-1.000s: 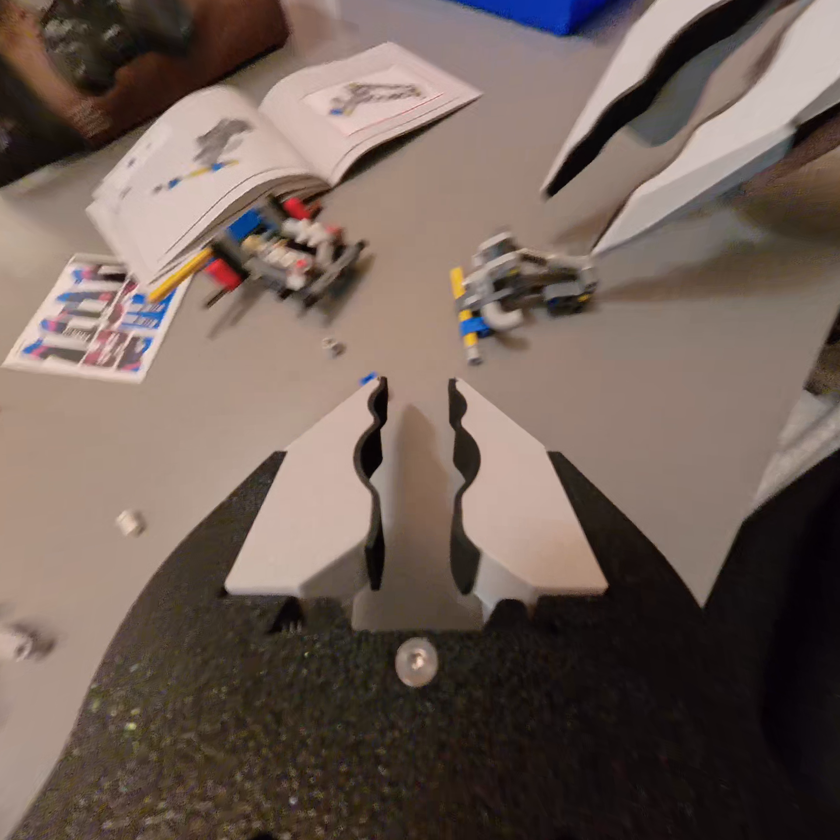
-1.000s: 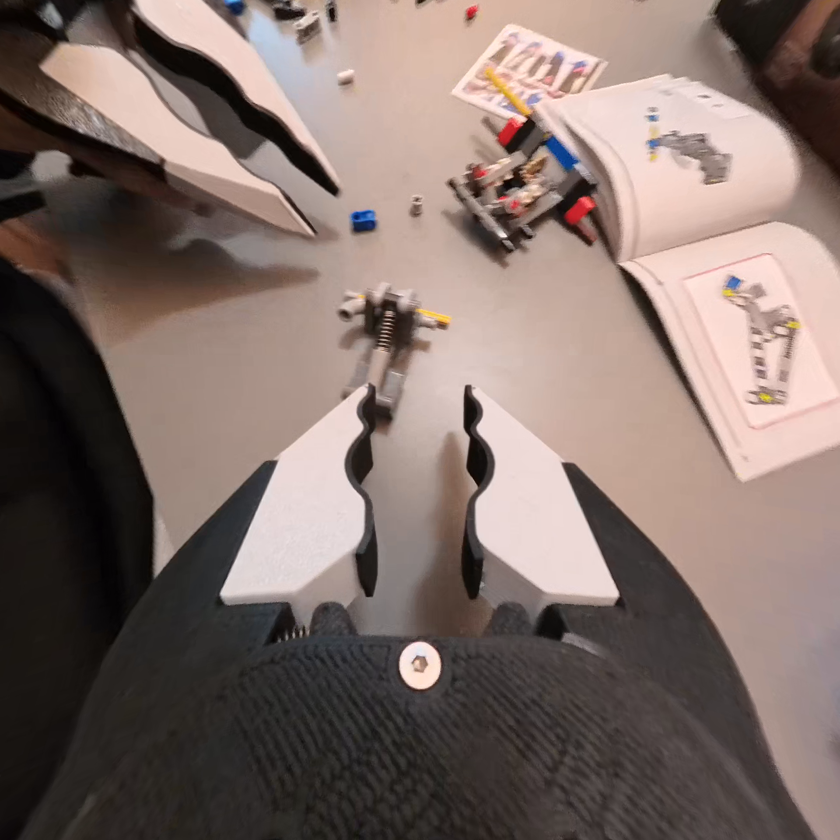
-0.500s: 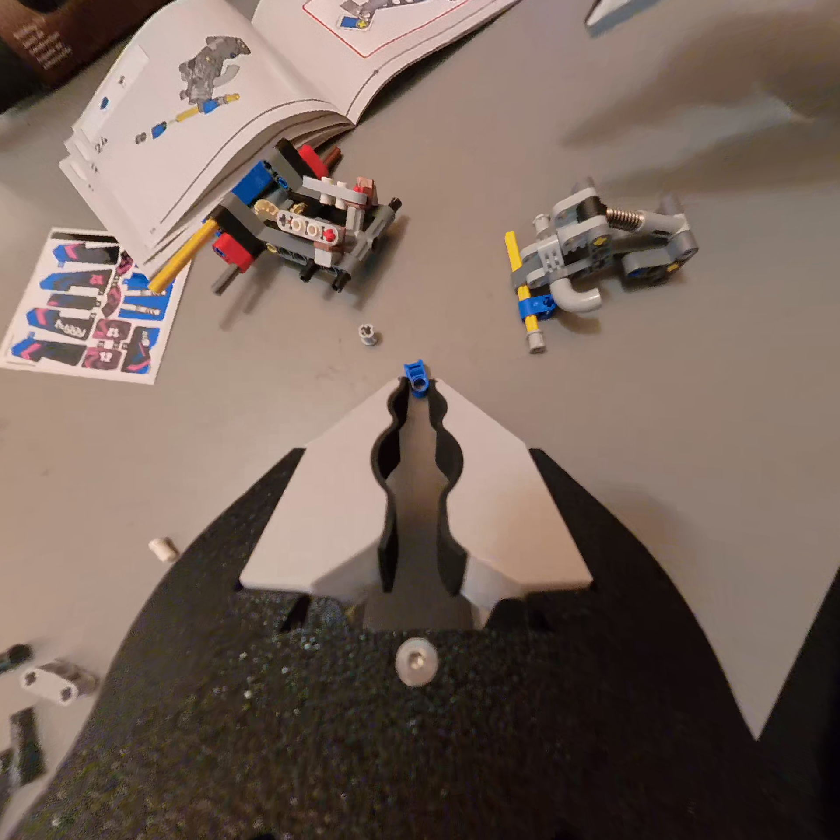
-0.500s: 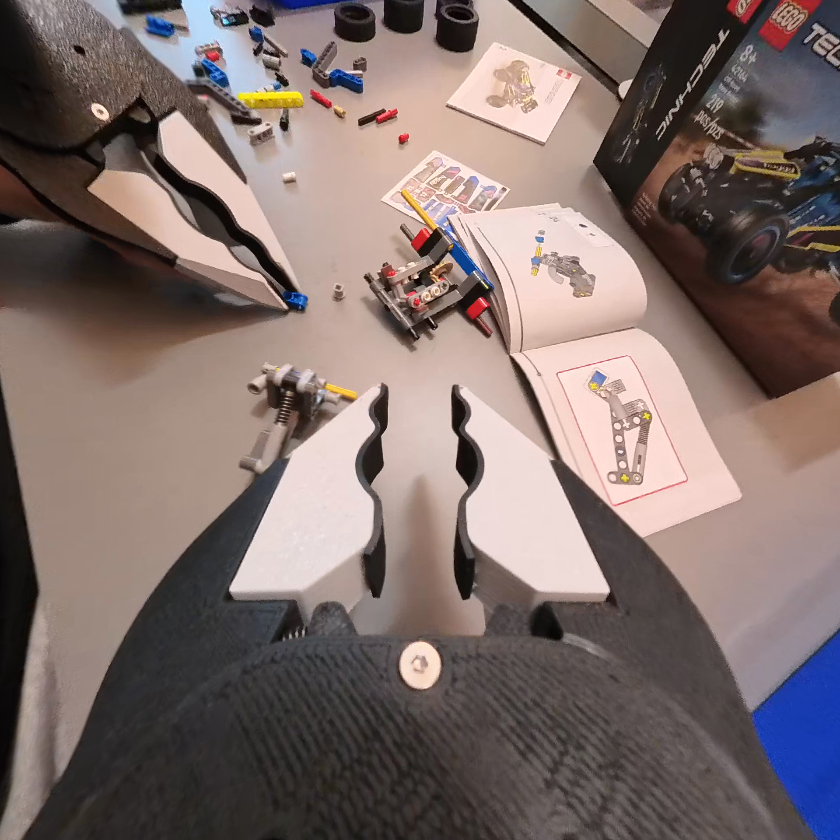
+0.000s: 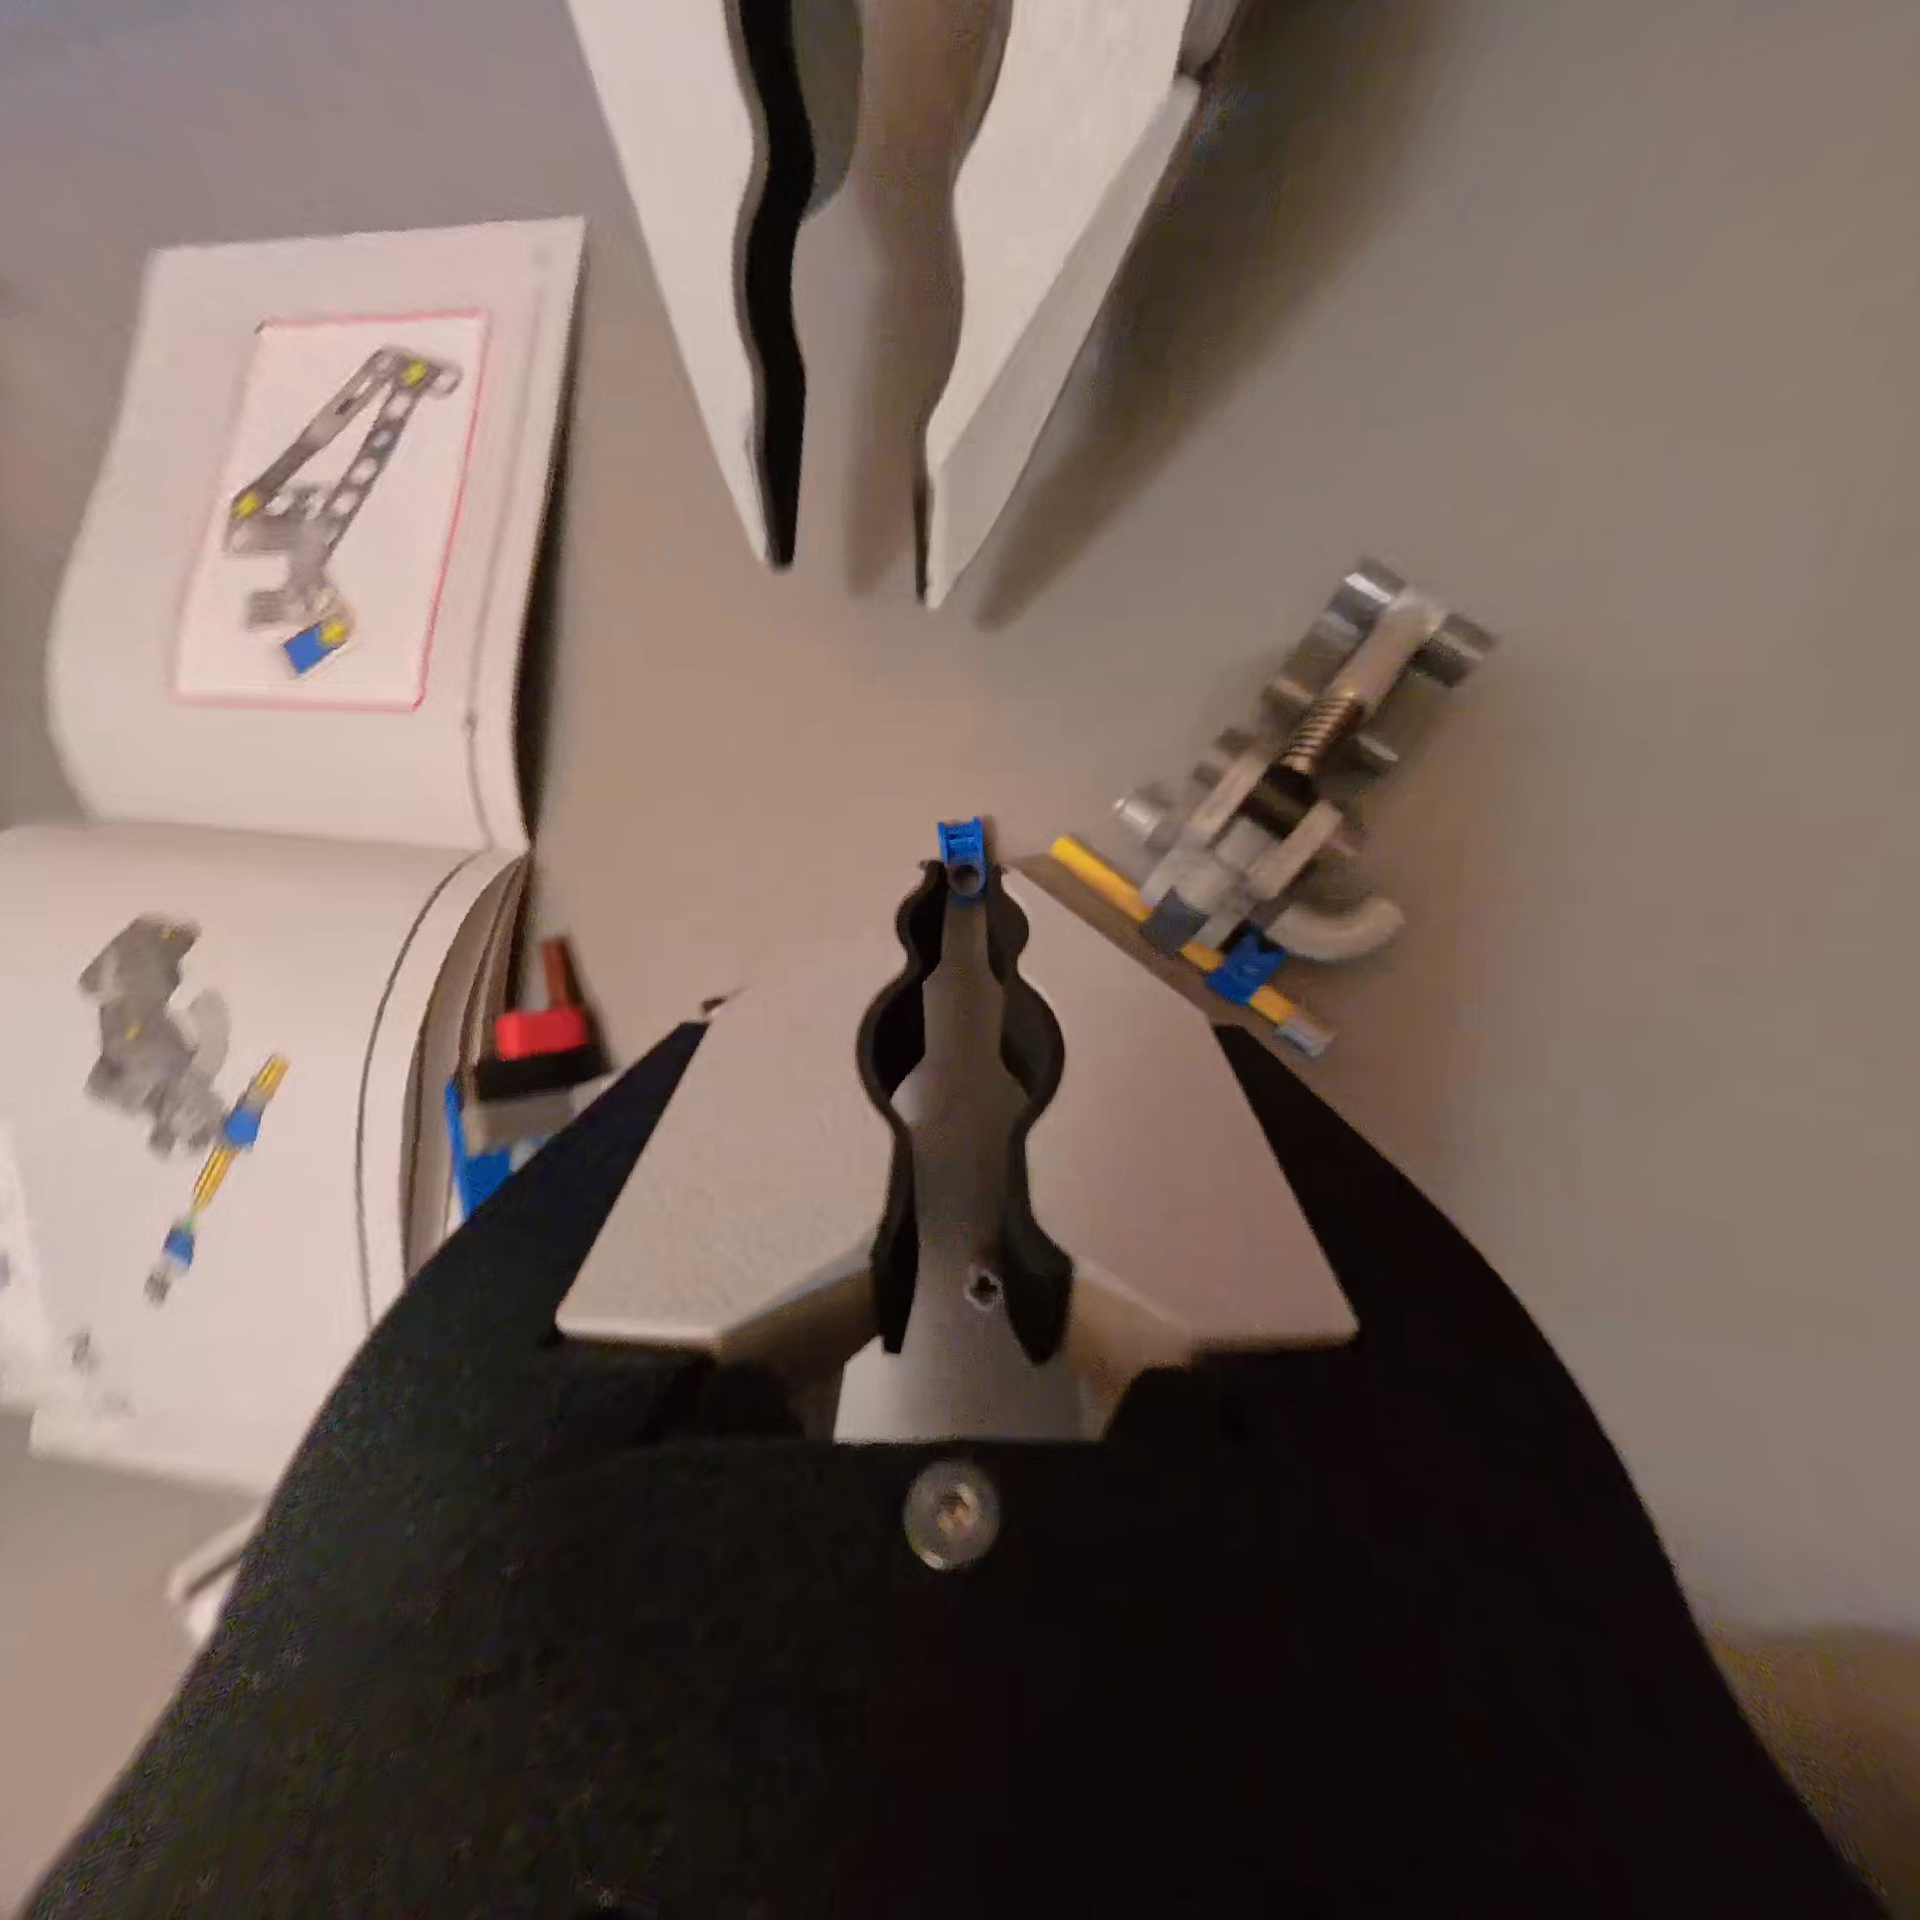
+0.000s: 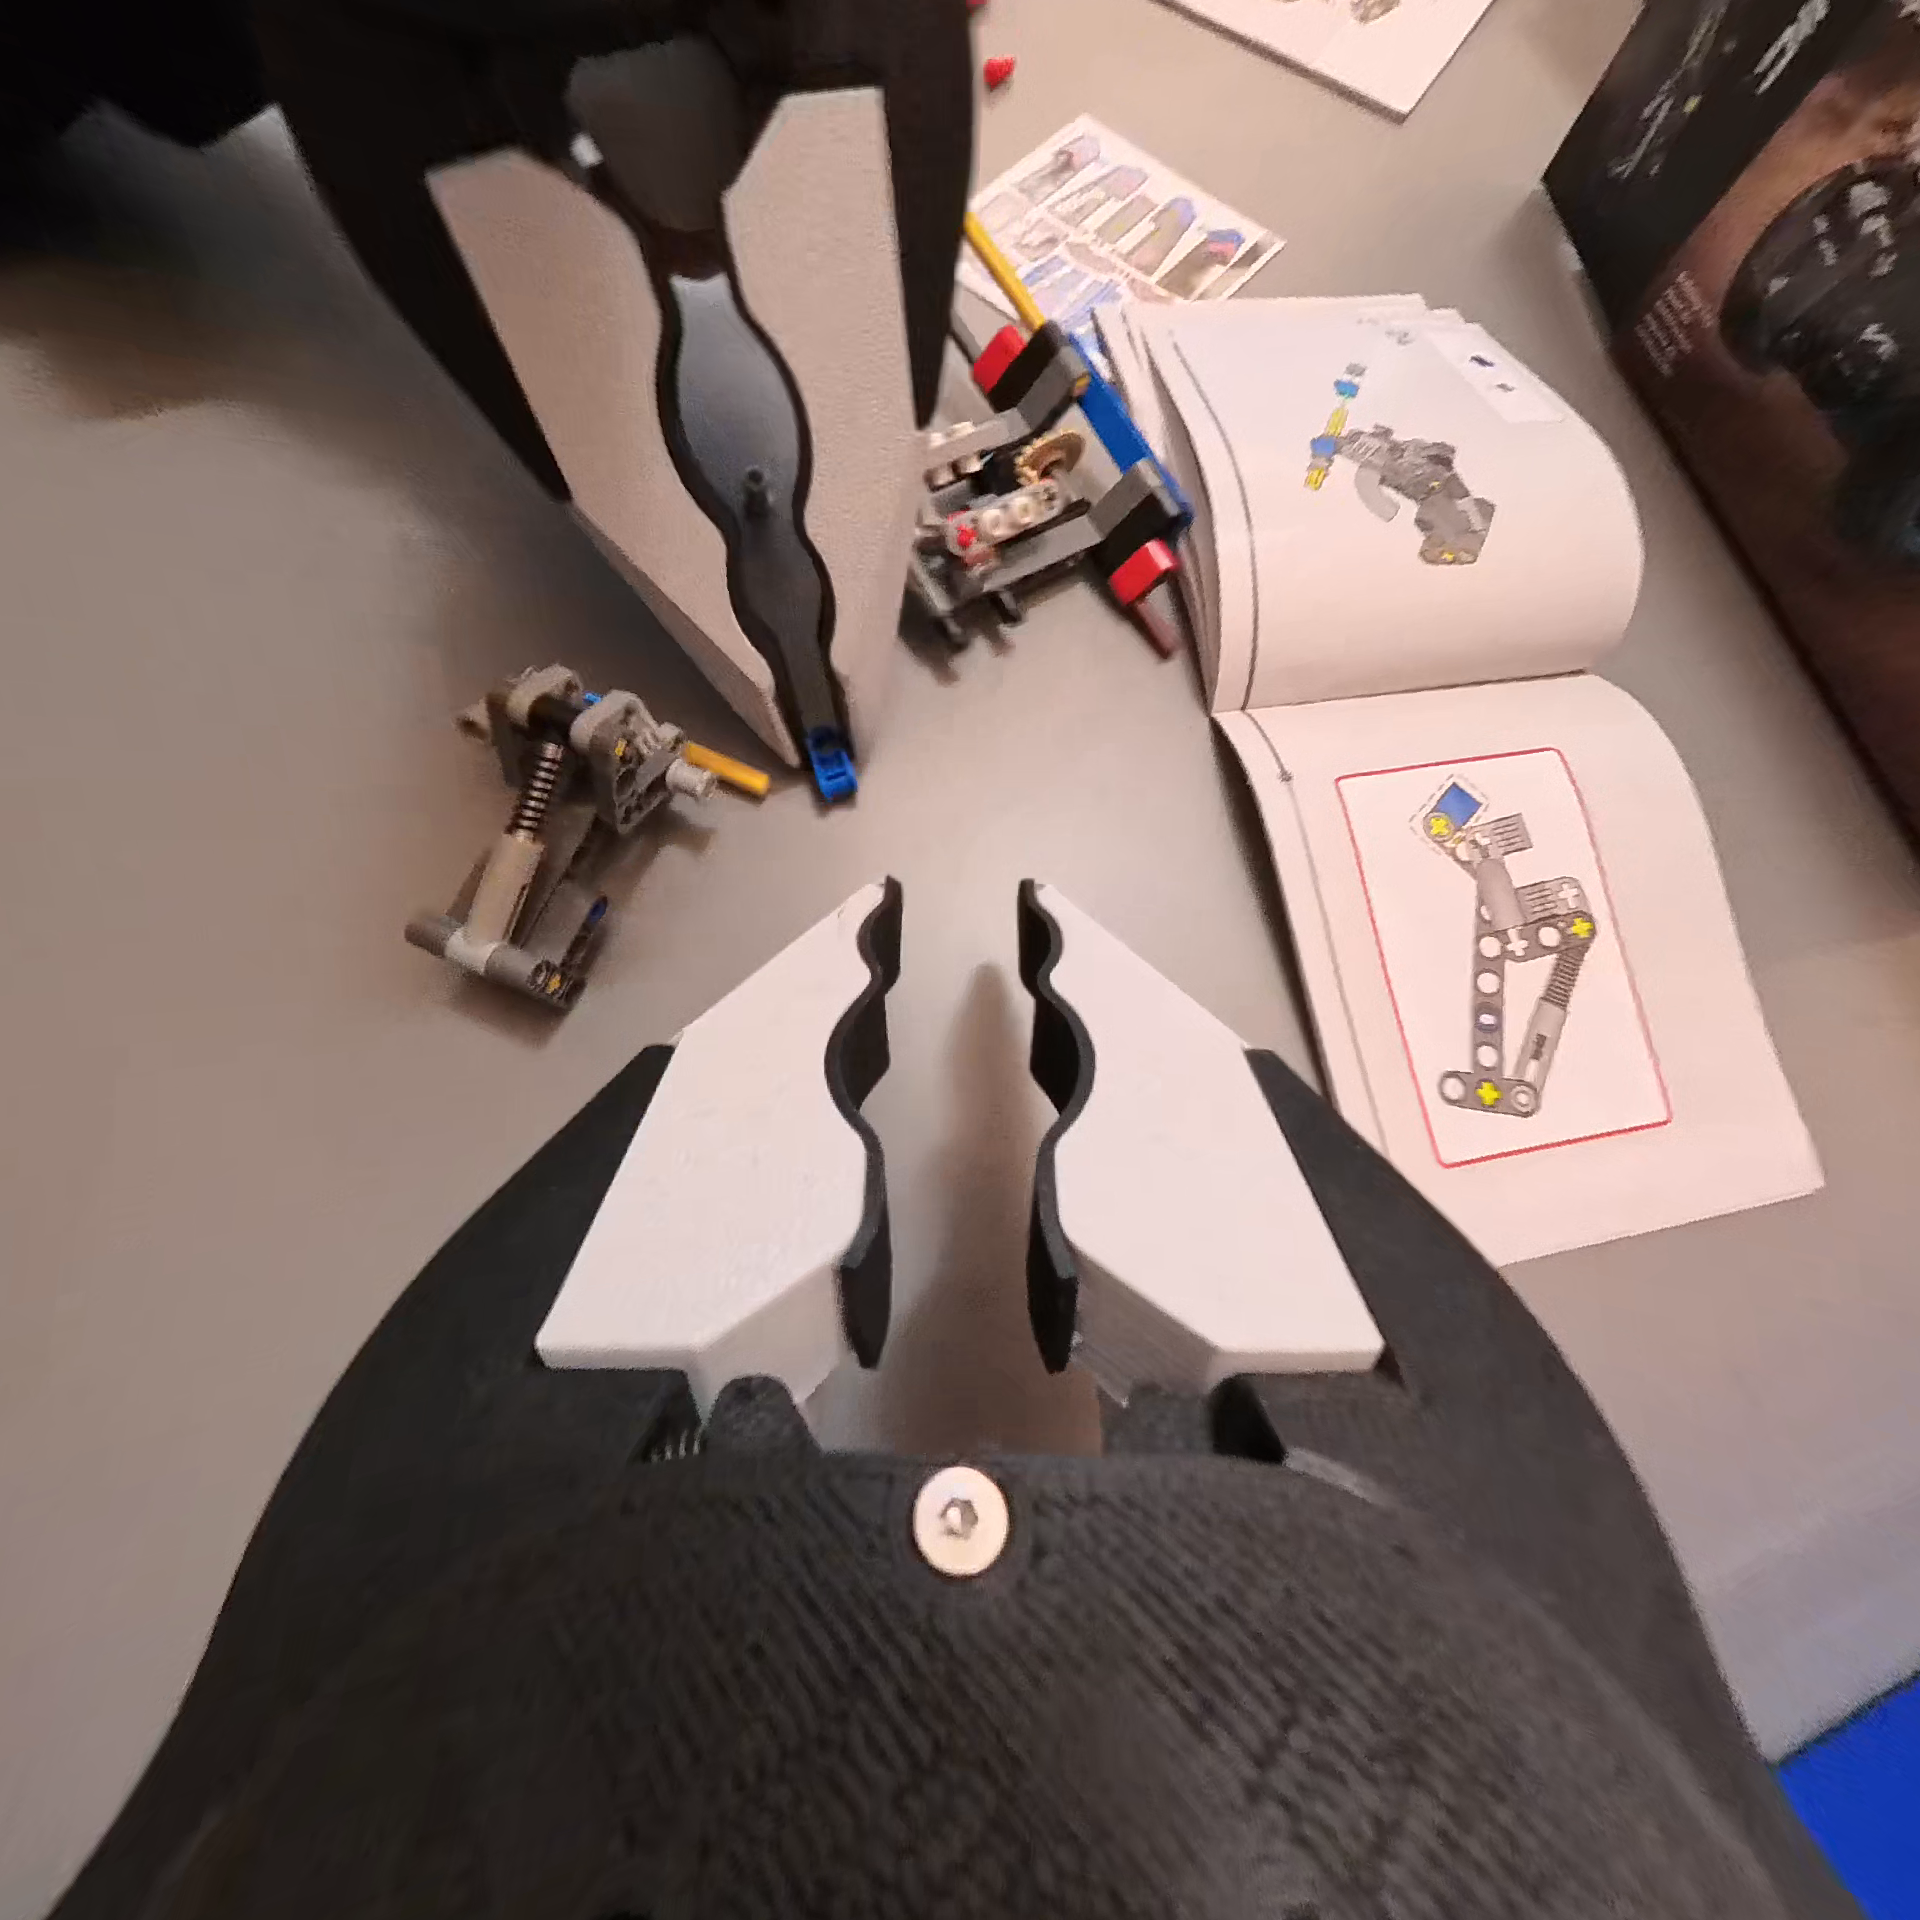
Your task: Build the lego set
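My left gripper [image 5: 964,868] is shut on a small blue lego connector [image 5: 963,847], held at its fingertips above the grey table. It also shows in the right wrist view [image 6: 826,753], with the blue connector [image 6: 831,771] near the table. A grey suspension sub-assembly with a spring and yellow axle [image 5: 1262,821] lies just right of it, and shows in the right wrist view [image 6: 556,831]. My right gripper [image 6: 958,899] is open and empty, facing the left one; it shows in the left wrist view [image 5: 847,566].
A larger sub-assembly with red, blue and grey parts [image 6: 1049,488] lies against the open instruction booklet [image 6: 1455,727]. A sticker sheet [image 6: 1122,223] and the dark set box [image 6: 1787,343] are farther back. A second booklet [image 6: 1340,31] lies at the top edge. My right fingertips sit around 5 cm from my left ones.
My left gripper closed on the blue connector, lifted it and swung round beside the suspension sub-assembly. My right gripper stayed open and now faces the left one closely.
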Demonstrator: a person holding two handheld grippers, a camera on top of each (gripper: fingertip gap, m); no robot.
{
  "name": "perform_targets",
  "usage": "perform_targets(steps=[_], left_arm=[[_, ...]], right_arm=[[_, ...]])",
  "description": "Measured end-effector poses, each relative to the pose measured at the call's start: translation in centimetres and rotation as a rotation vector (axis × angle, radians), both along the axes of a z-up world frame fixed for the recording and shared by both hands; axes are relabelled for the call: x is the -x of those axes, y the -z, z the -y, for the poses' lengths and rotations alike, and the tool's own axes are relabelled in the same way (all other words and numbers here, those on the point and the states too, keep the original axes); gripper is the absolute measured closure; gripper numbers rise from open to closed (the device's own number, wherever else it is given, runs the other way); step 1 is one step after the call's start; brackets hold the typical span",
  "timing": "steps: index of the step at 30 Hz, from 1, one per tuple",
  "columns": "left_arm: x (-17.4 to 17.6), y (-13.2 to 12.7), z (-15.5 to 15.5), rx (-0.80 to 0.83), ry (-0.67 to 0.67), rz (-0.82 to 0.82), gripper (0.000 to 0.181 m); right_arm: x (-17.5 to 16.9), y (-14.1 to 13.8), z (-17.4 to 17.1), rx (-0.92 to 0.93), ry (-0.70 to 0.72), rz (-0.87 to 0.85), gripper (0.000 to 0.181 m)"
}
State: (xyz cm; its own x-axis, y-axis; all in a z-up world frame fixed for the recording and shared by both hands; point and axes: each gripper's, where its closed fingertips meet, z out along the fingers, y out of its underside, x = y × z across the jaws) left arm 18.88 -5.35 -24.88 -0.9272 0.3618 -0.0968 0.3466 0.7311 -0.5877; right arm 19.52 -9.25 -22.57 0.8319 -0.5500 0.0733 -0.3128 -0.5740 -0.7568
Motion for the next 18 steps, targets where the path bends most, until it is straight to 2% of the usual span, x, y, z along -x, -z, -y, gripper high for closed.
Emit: perform_targets(steps=[2, 4, 7, 12, 16, 18], left_arm=[[0.9, -0.2, 0.3, -0.003, 0.111, -0.068, 0.177], [1.1, 0.0, 0.2, -0.044, 0.156, -0.100, 0.177], [0.9, 0.2, 0.6, -0.043, 0.198, -0.055, 0.173], [0.9, -0.6, 0.6, 0.002, 0.188, 0.017, 0.171], [0.7, -2.0, 0.2, 0.057, 0.130, 0.033, 0.172], [0.3, -1.9, -0.2, 0.036, 0.076, 0.036, 0.172]], right_arm=[[0.3, 0.4, -0.3, -0.006, -0.034, -0.015, 0.164], [0.6, 0.6, -0.8, -0.013, -0.070, -0.018, 0.167], [0.9, 1.2, -1.3, -0.006, -0.108, -0.038, 0.166], [1.0, 1.4, -2.3, -0.013, -0.152, -0.020, 0.163], [1.0, 1.4, -3.1, 0.001, -0.192, 0.015, 0.162], [1.2, 1.7, -3.4, 0.021, -0.219, 0.012, 0.161]])
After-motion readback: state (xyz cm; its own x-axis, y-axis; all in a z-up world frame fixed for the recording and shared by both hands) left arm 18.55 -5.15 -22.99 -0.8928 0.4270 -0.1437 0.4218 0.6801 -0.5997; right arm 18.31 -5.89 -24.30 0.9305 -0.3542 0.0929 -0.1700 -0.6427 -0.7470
